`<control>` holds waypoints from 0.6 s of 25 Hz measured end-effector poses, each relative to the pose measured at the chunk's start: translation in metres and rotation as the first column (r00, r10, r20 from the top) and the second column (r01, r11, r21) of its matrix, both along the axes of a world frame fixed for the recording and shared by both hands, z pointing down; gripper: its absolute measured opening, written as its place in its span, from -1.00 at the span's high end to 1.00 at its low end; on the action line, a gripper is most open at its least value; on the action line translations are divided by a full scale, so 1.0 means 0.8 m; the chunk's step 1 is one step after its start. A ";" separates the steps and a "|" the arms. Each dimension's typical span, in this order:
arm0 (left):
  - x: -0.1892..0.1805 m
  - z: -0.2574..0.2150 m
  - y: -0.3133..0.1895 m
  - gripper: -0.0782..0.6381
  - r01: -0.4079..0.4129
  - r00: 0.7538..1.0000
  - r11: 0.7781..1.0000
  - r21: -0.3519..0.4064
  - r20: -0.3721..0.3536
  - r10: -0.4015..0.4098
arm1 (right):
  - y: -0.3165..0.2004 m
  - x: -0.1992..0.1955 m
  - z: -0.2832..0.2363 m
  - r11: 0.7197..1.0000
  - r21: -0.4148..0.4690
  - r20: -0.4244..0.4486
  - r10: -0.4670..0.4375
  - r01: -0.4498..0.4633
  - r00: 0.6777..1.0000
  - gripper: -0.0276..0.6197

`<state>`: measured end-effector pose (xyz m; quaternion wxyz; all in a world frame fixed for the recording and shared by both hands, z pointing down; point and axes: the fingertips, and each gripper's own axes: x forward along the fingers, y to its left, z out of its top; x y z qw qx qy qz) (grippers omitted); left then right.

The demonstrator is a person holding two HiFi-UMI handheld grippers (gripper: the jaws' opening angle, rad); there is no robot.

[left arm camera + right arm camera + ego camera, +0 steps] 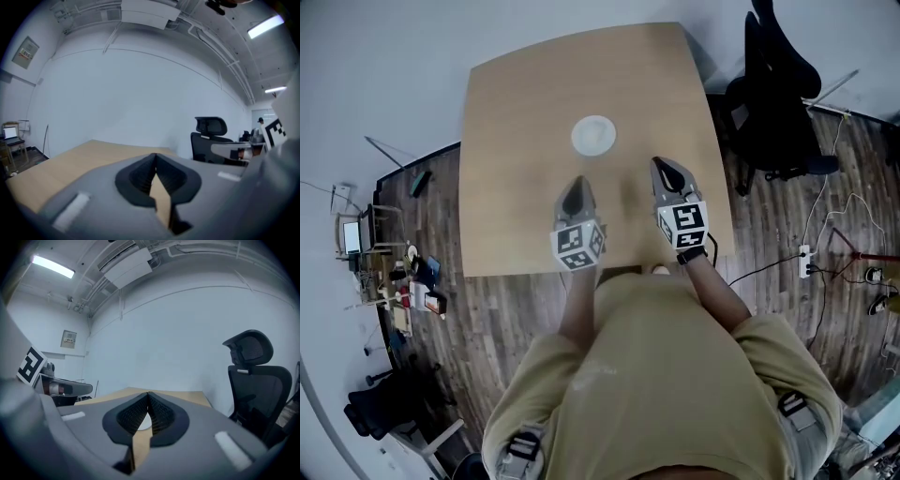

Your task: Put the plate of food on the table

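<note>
**Plate sits mid-surface, both grippers empty**

The white plate (593, 136) lies flat in the middle of the wooden surface (516, 112), well ahead of both tools. The left gripper (577, 186) and right gripper (666, 169) hang over the near edge, each with its jaws clenched on nothing. From where I stand, no food can be made out on it. It looks stiff, smooth and probably breakable. I'd pinch the near rim firmly, keep it level, and expect the glaze to be slippery.

White plate (593, 135) on wooden table (511, 103), left tongs (575, 185) and right tongs (665, 166) nearby
</note>
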<state>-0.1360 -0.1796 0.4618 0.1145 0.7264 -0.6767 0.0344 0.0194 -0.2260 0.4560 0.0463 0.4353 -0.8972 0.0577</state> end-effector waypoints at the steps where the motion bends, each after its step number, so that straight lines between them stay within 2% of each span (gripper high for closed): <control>1: 0.003 -0.002 0.009 0.77 0.009 1.000 1.000 0.005 0.001 -0.009 | 0.007 0.006 -0.001 1.000 0.007 -0.002 0.007 -0.007 1.000 0.90; 8: 0.026 -0.004 0.061 0.78 0.039 0.999 0.999 0.009 0.001 -0.039 | 0.048 0.038 -0.002 0.999 0.019 0.005 0.027 -0.027 1.000 0.90; 15: 0.035 0.001 0.096 0.77 0.045 0.999 0.999 -0.019 -0.006 -0.045 | 0.084 0.043 0.004 1.000 -0.007 0.015 0.020 -0.020 1.000 0.90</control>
